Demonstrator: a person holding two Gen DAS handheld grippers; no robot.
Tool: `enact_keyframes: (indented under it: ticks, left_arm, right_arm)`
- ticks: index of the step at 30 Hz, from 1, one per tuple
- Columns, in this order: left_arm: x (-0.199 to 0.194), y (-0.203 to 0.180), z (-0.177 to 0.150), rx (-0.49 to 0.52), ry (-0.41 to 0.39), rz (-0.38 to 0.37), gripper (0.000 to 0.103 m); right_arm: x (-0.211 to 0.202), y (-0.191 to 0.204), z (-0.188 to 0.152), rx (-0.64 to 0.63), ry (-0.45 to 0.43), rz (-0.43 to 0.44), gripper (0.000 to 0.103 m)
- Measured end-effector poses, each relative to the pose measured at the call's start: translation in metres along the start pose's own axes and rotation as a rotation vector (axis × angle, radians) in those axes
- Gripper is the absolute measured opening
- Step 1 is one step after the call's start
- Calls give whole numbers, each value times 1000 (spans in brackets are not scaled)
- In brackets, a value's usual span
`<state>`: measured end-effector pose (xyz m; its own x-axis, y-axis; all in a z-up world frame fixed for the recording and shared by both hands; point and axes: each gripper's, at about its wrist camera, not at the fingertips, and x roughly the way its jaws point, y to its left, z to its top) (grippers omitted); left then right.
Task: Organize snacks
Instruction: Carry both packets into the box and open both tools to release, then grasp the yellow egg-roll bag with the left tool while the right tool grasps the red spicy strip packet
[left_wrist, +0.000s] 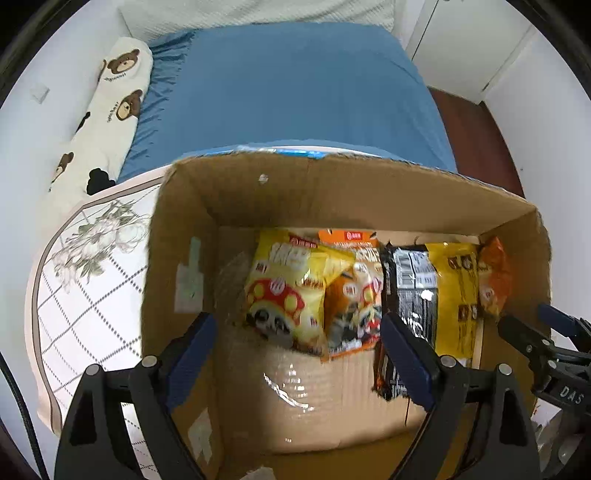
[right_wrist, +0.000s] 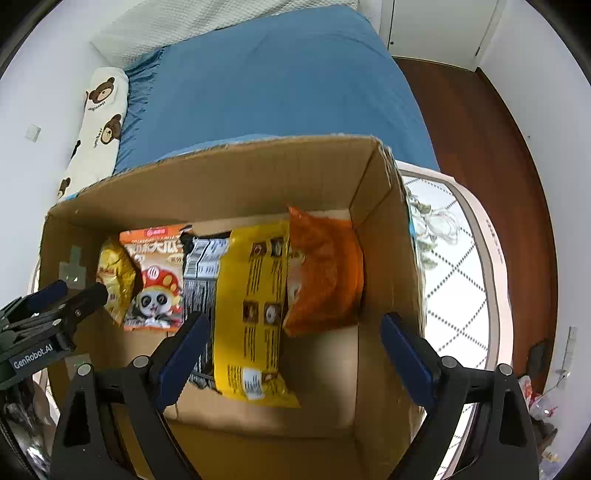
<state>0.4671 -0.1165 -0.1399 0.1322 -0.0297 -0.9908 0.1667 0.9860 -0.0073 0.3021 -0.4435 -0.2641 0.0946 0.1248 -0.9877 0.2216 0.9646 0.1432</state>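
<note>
Cardboard box stands open on a bed with a blue sheet, beside a quilted floral pad. Snack packets lie side by side across its floor: a yellow mushroom-print bag, an orange panda bag, a black packet, a long yellow packet partly over the black one, and an orange bag against the right wall. Left tongs hang over the box, spread wide, nothing between them. Right tongs likewise released and empty, above the long yellow packet. Bear-print bolster lies along the wall.
</note>
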Motion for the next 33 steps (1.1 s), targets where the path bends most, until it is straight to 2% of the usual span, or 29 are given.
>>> enact_keyframes:
  ticks: [11,17,22,28,33]
  left_arm:
    - [-55,4,-62,-6,-147,-4,91]
    - [-95,0,-105,16,-265,10,91]
    - [-120,-2,-134,23,-312,-8,91]
    - [-153,-5,-169,32,-383,-16,91]
    - [-159,1,-206,16,-371,-31,91]
  right_arm:
    - [-51,17,-60,-45,-120,-26,96]
    - [-87,26,-100,-83,-209,-49,96]
    - [-113,34,-137,-101,-261,-46,96]
    - [-141,39,-174,-82,-316,-6,96]
    - [-139,34,-216,-28,-283,70,96]
